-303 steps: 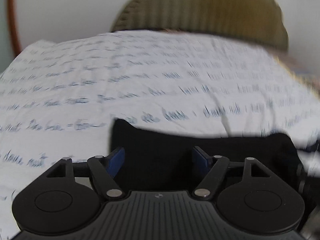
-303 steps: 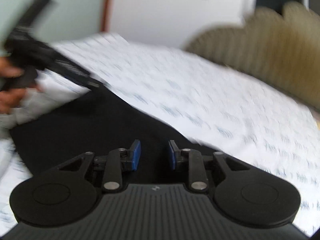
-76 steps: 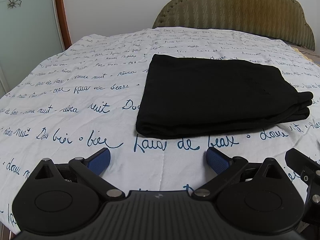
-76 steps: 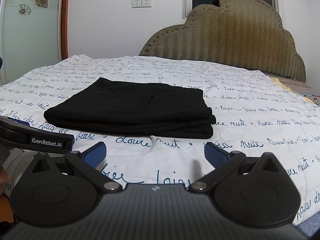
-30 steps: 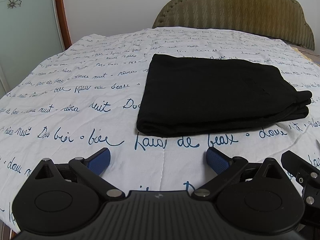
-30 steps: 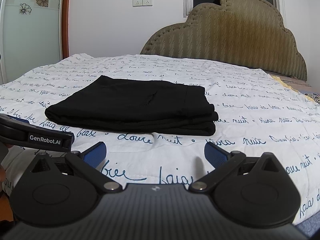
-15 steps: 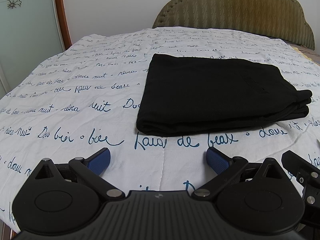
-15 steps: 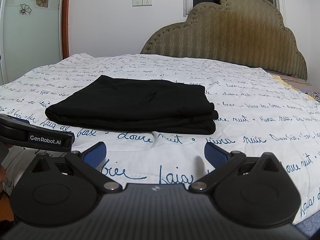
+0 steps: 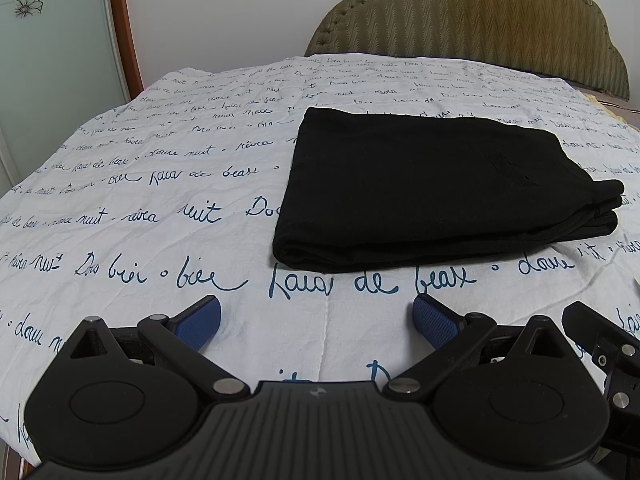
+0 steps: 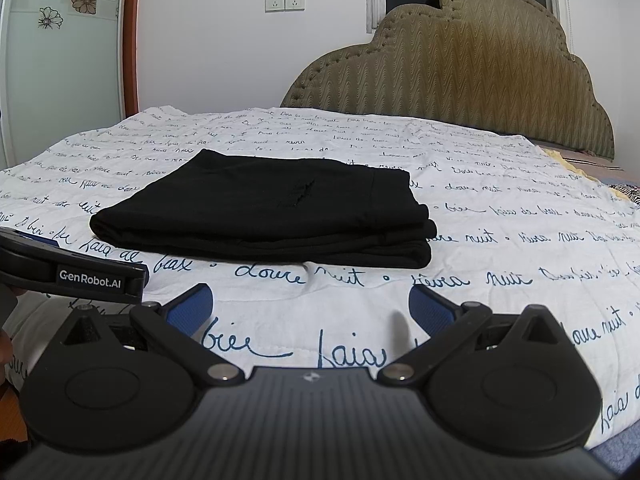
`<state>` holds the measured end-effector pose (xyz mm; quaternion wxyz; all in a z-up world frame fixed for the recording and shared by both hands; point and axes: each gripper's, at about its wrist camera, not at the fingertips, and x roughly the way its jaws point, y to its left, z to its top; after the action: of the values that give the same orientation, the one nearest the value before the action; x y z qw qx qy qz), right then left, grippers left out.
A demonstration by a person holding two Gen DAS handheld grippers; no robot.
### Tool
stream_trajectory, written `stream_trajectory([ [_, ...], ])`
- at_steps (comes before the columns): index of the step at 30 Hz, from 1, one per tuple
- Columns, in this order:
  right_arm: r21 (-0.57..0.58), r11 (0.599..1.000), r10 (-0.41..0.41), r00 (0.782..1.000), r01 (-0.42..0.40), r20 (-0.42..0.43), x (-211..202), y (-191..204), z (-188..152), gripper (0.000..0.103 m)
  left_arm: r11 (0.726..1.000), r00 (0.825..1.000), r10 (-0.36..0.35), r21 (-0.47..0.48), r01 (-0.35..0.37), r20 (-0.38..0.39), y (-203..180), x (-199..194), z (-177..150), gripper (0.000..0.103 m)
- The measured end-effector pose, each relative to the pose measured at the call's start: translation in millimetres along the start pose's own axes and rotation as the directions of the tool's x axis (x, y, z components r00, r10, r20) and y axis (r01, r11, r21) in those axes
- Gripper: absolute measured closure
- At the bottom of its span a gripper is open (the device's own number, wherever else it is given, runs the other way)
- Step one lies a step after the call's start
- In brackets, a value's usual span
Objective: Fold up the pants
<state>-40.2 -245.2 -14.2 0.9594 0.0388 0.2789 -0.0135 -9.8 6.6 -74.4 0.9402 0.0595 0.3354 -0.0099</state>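
Black pants [image 9: 432, 188] lie folded into a flat rectangular stack on the bed, layers showing along the near and right edges; the right wrist view shows the same pants [image 10: 272, 208] from lower down. My left gripper [image 9: 318, 322] hovers over the sheet short of the stack, jaws wide open and holding nothing. My right gripper [image 10: 308, 308] is likewise open and empty, a little back from the pants. The left gripper's black body [image 10: 72, 272] shows at the left edge of the right wrist view.
The bed carries a white sheet [image 9: 140, 208] printed with blue handwriting. A padded olive headboard [image 10: 460, 80] stands at the far end against a white wall. A wood-framed glass door [image 9: 60, 60] is on the left. The bed's near edge lies just under both grippers.
Nothing visible has shifted over the last second. Ten seconds ago both grippers were down on the pants amid blurred motion; they now sit back from the folded stack, open.
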Motion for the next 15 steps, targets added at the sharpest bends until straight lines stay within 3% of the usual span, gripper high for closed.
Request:
stream_trajectory([
  [15, -0.008, 1.000, -0.007, 1.000, 0.007, 0.000, -0.7, 1.3, 2.3, 0.000, 1.000, 1.000, -0.008, -0.009, 0.008, -0.002, 2.2, -2.6, 0.1, 0.000],
])
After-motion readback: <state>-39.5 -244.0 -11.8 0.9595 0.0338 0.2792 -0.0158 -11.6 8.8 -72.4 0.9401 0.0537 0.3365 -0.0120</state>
